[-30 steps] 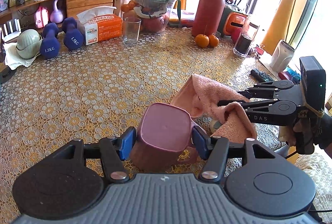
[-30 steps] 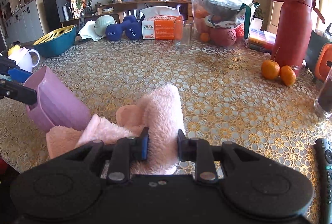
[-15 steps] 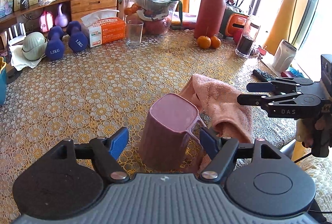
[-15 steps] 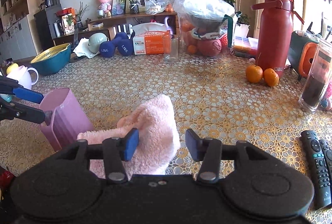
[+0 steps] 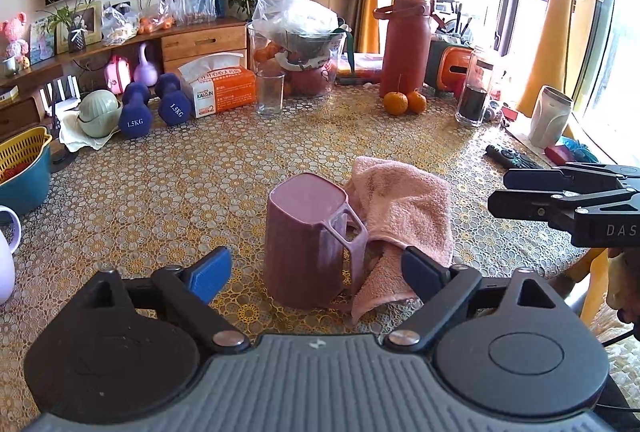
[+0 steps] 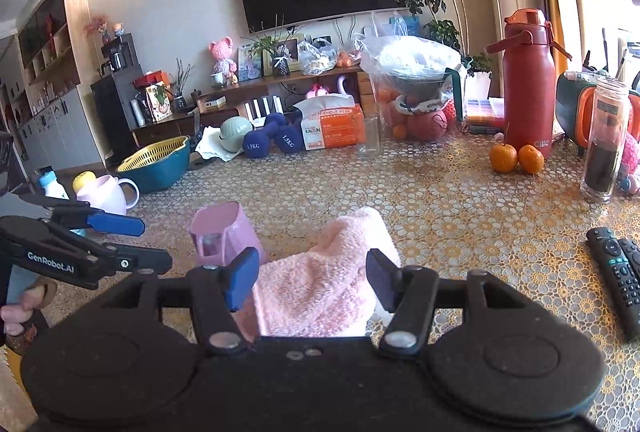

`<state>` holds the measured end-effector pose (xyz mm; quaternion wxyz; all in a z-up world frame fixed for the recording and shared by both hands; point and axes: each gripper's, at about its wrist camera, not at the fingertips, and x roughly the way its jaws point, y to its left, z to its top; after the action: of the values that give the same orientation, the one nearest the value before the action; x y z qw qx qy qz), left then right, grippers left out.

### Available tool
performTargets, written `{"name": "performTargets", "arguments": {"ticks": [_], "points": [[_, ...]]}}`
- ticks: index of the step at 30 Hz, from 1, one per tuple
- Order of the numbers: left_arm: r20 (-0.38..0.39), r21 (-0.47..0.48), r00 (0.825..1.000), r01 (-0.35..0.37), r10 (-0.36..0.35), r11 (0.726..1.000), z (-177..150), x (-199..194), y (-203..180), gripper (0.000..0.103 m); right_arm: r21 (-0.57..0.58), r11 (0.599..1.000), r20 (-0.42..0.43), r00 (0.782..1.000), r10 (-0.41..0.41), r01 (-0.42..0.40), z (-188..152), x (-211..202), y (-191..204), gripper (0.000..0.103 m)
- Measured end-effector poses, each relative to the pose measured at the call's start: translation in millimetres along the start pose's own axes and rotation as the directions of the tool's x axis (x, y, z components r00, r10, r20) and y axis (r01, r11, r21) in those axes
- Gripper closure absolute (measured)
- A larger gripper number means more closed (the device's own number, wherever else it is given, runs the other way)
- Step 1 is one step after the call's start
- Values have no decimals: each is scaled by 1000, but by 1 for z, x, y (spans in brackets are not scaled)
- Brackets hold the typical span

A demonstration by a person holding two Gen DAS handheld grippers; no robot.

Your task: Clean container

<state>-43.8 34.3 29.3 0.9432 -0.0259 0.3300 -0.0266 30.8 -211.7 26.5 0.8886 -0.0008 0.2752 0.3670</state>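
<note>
Left wrist view. Left gripper (image 5: 316, 270) spread wide, nothing between the pads, hanging just short of the purple container (image 5: 310, 244). Container upside down on the patterned tablecloth (image 5: 160, 191), flat base up, handle toward the right pad. Pink towel (image 5: 400, 216) crumpled against the container's right side, one fold trailing under the handle. Right gripper (image 5: 496, 189) visible at the right edge, seen side-on, fingers apart, clear of towel and container.

Judgement: container and cloth both set down, wiping probably finished or paused. If more cleaning wanted: square the pads across the two flat walls, not across the handle; close low enough for firm hold, since tapered walls likely to slip upward out of a high pinch. Keep towel fold out of the pinch.

Right wrist view. Right gripper (image 6: 312, 274) spread, blue pads either side of the towel (image 6: 320, 280) but not touching it; towel heaped on the table directly ahead. Container (image 6: 224, 232) just left of the towel, touching it. Left gripper (image 6: 154, 244) at far left, open, a hand (image 6: 20, 312) below it. Remote controls (image 6: 618, 272) near the right edge, well apart from the work.

Judgement: for a fresh wipe, pinch a thick bunch at the towel's raised ridge; thin edge grabs likely to drag loose cloth under the container.
</note>
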Motion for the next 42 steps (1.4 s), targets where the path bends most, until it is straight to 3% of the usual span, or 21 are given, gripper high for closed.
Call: {"name": "performTargets", "arguments": {"ticks": [14, 20, 42], "points": [[96, -77, 995, -32, 39, 997, -19, -31, -24, 0, 10, 999, 51, 998, -39, 39, -18, -32, 26, 42], [85, -112, 995, -37, 47, 993, -26, -31, -27, 0, 13, 999, 46, 998, -34, 33, -25, -37, 32, 42], [92, -72, 994, -45, 51, 996, -38, -29, -39, 0, 14, 998, 63, 996, -60, 59, -30, -39, 40, 42]]}}
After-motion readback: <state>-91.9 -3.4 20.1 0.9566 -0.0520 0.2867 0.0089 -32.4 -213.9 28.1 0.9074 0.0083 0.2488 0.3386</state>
